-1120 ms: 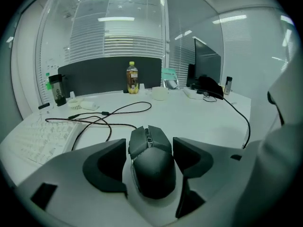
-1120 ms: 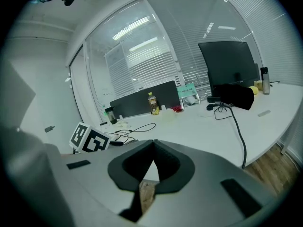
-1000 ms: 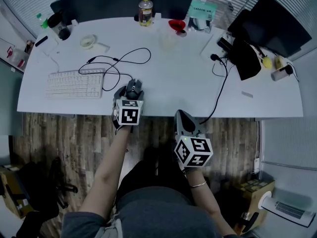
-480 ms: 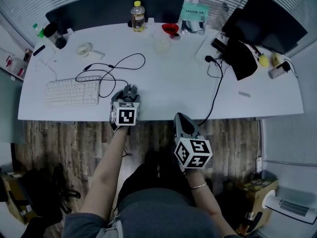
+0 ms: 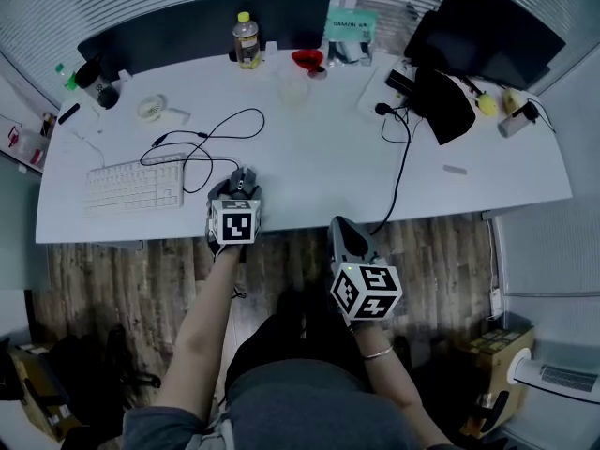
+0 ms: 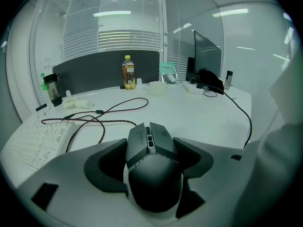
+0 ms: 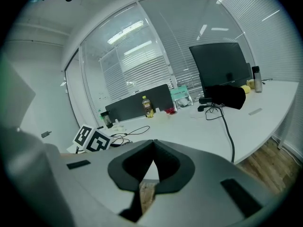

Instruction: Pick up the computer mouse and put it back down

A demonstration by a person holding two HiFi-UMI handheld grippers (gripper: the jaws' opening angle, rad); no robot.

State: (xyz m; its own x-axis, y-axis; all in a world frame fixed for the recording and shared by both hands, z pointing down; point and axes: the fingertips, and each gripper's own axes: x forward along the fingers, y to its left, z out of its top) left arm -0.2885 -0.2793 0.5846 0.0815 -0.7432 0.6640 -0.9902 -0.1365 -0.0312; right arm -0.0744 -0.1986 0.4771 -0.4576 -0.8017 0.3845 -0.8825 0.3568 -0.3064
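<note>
One computer mouse [image 6: 152,171] is clamped in the left gripper [image 5: 236,193] at the lower-centre edge of the tabletop [image 5: 328,157]. One keyboard [image 5: 136,184] lies left of it. The right gripper [image 7: 152,145], jaws together on nothing, hangs below the tabletop edge.

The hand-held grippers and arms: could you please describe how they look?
The left hand-held gripper and right hand-held gripper are grey with dark-lined jaws, each bearing a white cube with black square markers. Forearms are unsleeved; a thin bracelet circles the right wrist.
</note>
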